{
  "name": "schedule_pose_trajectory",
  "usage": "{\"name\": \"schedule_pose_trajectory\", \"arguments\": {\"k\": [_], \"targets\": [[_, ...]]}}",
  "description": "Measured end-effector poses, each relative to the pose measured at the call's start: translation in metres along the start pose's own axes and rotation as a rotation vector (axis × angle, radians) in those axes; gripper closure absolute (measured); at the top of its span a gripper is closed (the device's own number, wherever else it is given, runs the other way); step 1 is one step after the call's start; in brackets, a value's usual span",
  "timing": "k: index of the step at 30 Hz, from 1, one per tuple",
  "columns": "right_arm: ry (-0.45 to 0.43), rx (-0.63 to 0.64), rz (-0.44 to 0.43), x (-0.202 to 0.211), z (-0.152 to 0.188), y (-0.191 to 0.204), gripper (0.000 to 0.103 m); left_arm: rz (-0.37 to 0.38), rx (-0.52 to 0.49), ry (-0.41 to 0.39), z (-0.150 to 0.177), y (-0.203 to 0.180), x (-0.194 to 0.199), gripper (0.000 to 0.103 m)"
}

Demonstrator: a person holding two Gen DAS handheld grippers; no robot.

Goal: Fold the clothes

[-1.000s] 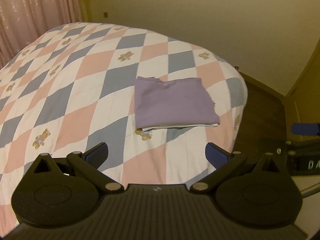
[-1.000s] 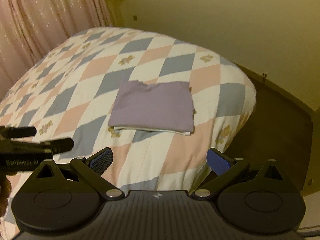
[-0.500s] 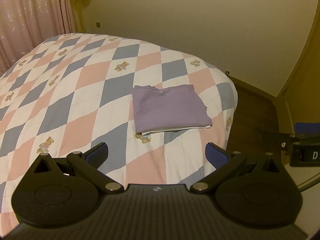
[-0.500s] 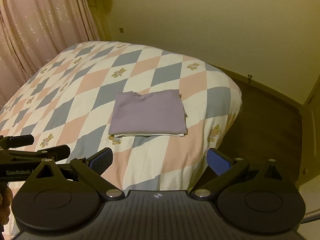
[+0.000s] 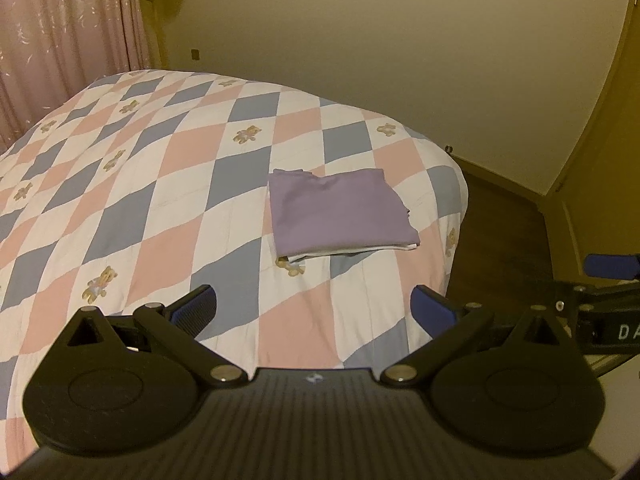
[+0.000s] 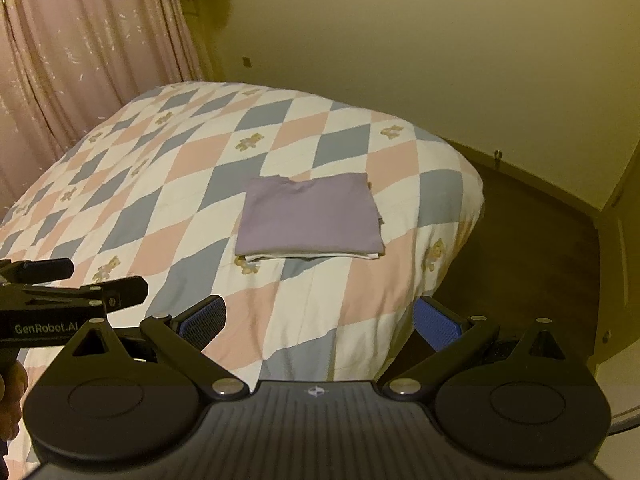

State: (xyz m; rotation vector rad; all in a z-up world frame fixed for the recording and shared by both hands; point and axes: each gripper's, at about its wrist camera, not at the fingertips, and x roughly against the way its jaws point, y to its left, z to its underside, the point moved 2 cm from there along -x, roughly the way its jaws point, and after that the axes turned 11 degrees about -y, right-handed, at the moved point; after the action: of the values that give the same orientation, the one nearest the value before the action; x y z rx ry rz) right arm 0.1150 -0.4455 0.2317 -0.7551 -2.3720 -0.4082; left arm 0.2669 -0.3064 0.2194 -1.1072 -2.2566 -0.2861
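Observation:
A purple garment [image 5: 340, 214] [image 6: 310, 218] lies folded into a flat rectangle near the corner of the bed, a white inner layer showing along its near edge. My left gripper [image 5: 314, 310] hangs open well short of it, above the quilt, nothing between its blue pads. My right gripper [image 6: 318, 320] is open too, held back over the bed's near edge and empty. Each gripper shows at the side of the other's view: the right one [image 5: 600, 292] and the left one [image 6: 68, 296].
The bed carries a quilt [image 5: 140, 200] of pink, grey-blue and white diamonds with small bears. Pink curtains [image 6: 88, 60] hang at the left. A beige wall [image 5: 400, 60] and dark wooden floor [image 6: 520, 248] lie beyond the bed's corner.
Both grippers have pulled back and tilted up from the bed, so the folded garment looks smaller and farther and more wall shows. The garment itself has not moved.

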Motion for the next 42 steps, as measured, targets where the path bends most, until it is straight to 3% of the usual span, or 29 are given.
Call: {"name": "schedule_pose_trajectory", "arguments": {"k": [7, 18, 42], "targets": [[0.002, 0.014, -0.021, 0.007, -0.004, 0.000, 0.000, -0.008, 0.040, -0.005, 0.000, -0.005, 0.011, 0.001], [-0.005, -0.006, -0.021, 0.009, -0.007, -0.007, 0.000, -0.058, 0.005, -0.005, -0.002, -0.011, 0.008, 0.001], [0.008, 0.024, -0.070, -0.012, -0.017, 0.013, 0.000, -0.103, 0.032, 0.002, -0.005, 0.014, 0.002, 0.001]]}}
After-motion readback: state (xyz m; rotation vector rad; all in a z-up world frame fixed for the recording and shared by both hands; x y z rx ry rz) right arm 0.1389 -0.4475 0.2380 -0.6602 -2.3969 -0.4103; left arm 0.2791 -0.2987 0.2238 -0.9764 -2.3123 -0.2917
